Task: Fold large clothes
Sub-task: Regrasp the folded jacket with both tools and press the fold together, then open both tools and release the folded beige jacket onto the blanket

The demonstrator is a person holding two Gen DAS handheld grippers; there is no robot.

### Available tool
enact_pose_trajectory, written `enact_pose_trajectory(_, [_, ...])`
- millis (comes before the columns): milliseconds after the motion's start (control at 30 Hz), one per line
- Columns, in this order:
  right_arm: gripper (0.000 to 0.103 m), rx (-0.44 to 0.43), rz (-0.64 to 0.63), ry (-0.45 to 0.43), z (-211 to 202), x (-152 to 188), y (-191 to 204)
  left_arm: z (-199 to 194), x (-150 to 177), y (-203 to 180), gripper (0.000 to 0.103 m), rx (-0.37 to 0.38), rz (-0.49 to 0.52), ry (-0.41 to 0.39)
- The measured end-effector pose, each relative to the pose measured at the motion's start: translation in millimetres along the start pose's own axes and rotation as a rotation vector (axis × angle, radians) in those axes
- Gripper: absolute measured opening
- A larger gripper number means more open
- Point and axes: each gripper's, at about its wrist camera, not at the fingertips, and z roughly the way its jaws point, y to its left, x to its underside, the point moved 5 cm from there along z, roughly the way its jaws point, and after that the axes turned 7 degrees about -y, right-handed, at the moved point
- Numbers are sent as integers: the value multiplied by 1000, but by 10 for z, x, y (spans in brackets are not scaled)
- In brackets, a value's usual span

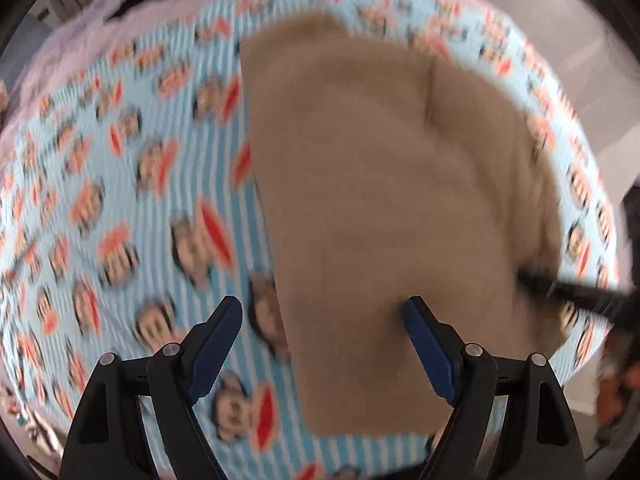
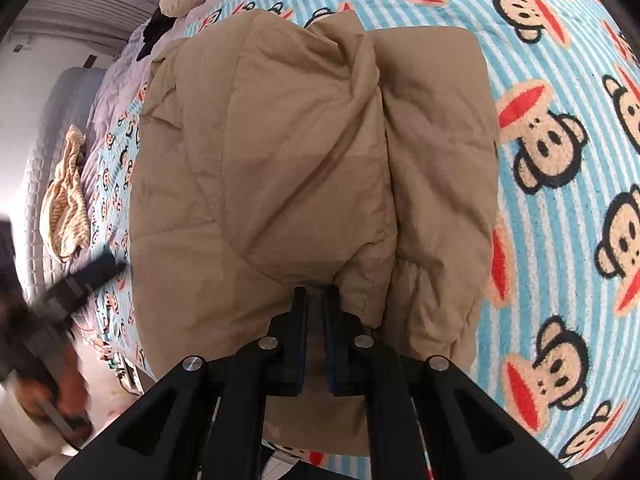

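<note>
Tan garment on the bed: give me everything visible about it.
The tan garment is a plain, soft, slightly puffy fabric piece, creased, with a seam line, folded into a rough rectangle with layers overlapping. It lies flat on the monkey-print blanket. The right gripper is shut on a fold at its near edge. The left gripper is open above its left edge, holding nothing.

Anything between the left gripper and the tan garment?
Nothing visible. The left gripper is open above the garment, its right finger over the cloth and its left finger over the monkey-print blanket. The view is motion-blurred. The right gripper is shut on the garment's near fold.
</note>
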Motion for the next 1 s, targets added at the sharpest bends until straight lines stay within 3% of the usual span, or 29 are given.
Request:
enact_pose_trajectory(67, [8, 10, 19, 19, 18, 26, 22, 71, 155, 8, 84, -3, -32, 32])
enact_pose_trajectory(167, [9, 29, 35, 43, -24, 46, 75, 26, 139, 17, 84, 10, -32, 32])
enact_pose_trajectory(500, [15, 86, 110, -36, -457, 93, 100, -303, -47, 119, 84, 79, -6, -68])
enact_pose_trajectory(867, [21, 161, 105, -72, -485, 241, 307, -337, 117, 291, 84, 149, -29, -83])
enact_pose_trajectory(933, [21, 165, 107, -91, -484, 278, 335, -341, 172, 336, 103, 176, -26, -100])
enact_pose_trajectory(1000, [21, 178, 107, -108, -473, 307, 366, -377, 231, 405, 103, 151, -7, -123])
